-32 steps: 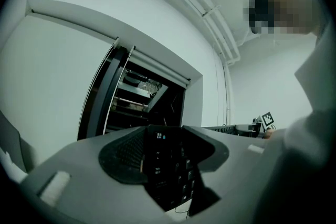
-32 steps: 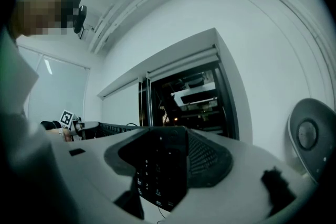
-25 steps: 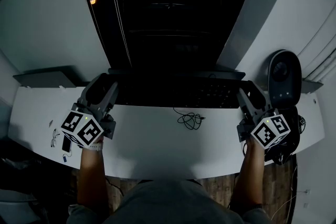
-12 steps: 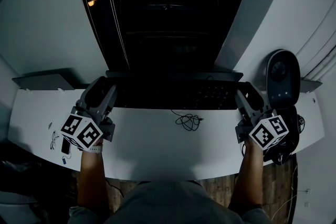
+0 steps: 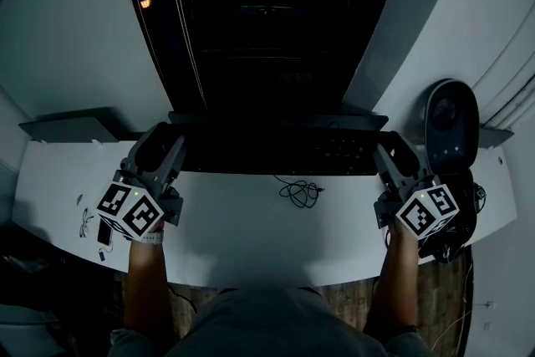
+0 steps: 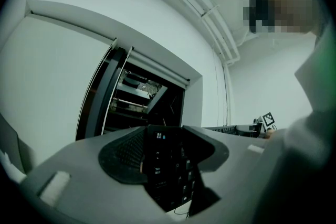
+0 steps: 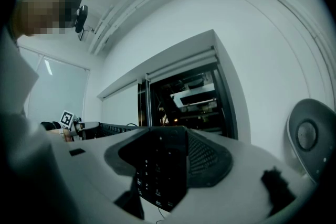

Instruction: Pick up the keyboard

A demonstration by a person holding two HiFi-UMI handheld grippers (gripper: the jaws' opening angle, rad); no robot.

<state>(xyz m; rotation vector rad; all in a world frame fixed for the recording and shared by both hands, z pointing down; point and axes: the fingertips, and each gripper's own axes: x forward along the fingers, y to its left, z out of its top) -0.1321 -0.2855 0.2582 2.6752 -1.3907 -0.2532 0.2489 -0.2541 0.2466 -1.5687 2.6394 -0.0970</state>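
Observation:
A long black keyboard (image 5: 276, 150) spans the back of the white desk (image 5: 251, 234), its key face turned toward me. My left gripper (image 5: 163, 145) is shut on its left end and my right gripper (image 5: 389, 150) on its right end. In the left gripper view the keyboard (image 6: 168, 170) fills the gap of the left gripper (image 6: 165, 160), Esc key uppermost, with a textured pad (image 6: 123, 157) against it. The right gripper view shows the same at the other end: the keyboard (image 7: 160, 170) sits edge-on inside the right gripper (image 7: 163, 165). White desk and a bit of cable show below it.
A tangled black cable (image 5: 303, 192) lies on the desk in front of the keyboard. A round grey speaker-like device (image 5: 451, 125) stands at the right, with dark gear (image 5: 458, 238) below it. Small items (image 5: 90, 221) lie at the desk's left edge. A dark open cabinet (image 5: 267, 21) rises behind.

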